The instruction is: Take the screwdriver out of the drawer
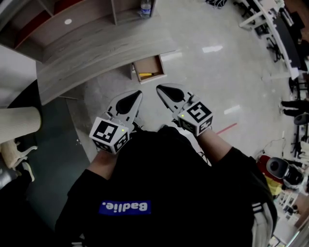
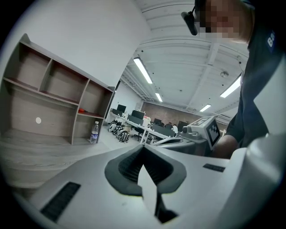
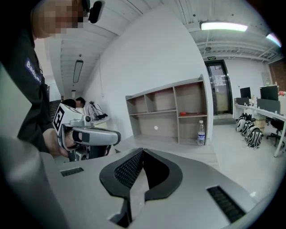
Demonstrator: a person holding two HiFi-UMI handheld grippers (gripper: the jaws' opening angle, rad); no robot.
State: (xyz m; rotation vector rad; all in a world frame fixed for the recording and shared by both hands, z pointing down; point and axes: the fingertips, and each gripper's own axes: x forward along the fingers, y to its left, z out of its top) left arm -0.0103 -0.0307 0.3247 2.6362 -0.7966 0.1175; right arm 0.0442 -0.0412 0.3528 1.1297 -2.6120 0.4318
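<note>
Two grey-and-white hand-held grippers with black ribbed pads point toward a small open wooden drawer [image 1: 150, 64], which juts out from under a long pale wood-grain counter [image 1: 96, 53]. The left gripper [image 1: 139, 93] sits just short of the drawer on the person's side. Its jaws are clenched together on nothing, pad against pad in the left gripper view. The right gripper [image 1: 159, 88] is beside it, equally near the drawer. Its jaws are likewise pressed tight and empty in the right gripper view. Neither tool touches the drawer. Inside the drawer, at its near end, lies a yellow object [image 1: 145, 75], too small to confirm as the screwdriver. Beyond the drawer, on the counter's far side, a clear plastic water bottle [image 1: 146, 7] stands by an open wooden shelf unit [image 3: 170, 112].
</note>
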